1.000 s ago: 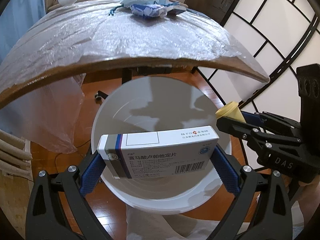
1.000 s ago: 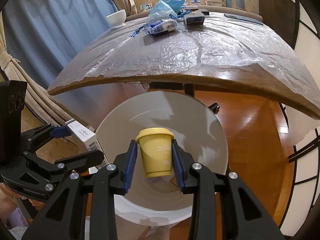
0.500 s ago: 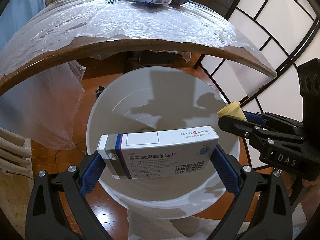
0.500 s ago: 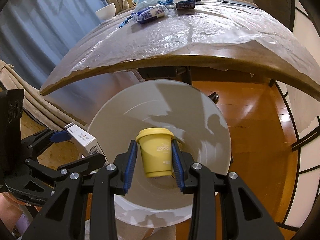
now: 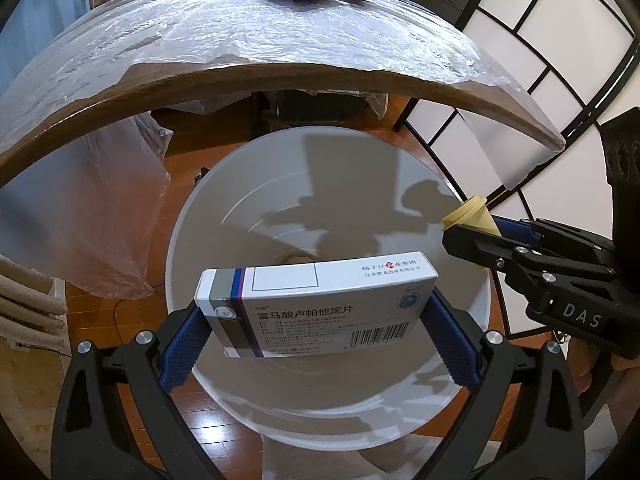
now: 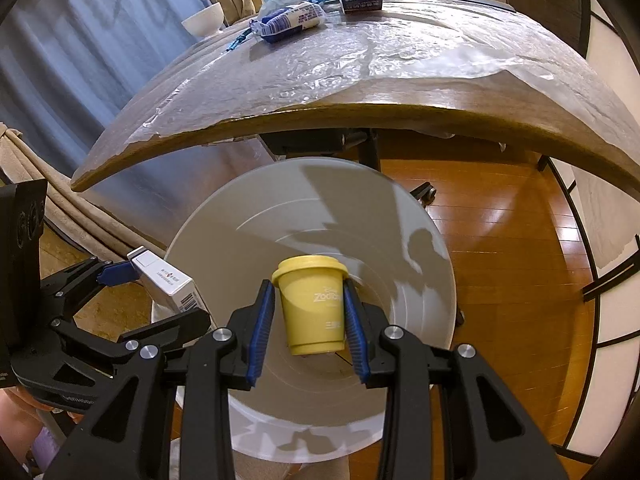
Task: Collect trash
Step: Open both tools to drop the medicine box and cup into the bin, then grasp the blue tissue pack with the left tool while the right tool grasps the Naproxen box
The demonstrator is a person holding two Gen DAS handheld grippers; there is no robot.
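Your left tool (image 5: 316, 332) is clamped endwise on the white medicine box (image 5: 316, 300), which sits low in the left wrist frame, over the mouth of the white bin (image 5: 192, 240). Your right tool (image 6: 310, 326) is pinched on the sides of the small yellow cup (image 6: 312, 308), upright at the centre of its frame and also above the bin opening.

The risks lie in the release. The box is long and held level; seen from the right wrist camera, its end reaches past the bin's left rim, so if you let go here it could strike the rim and tip onto the wooden floor (image 6: 500, 240). Bring it further over the middle first. The cup looks light and round, so it may roll or bounce inside, though it is well placed. The two tools are close together at the left of the right wrist view, and opening both at once could knock one against the other.

More trash waits at the top of both frames on the plastic-covered bench (image 6: 360, 92): a blue and white wrapper (image 6: 288, 22).
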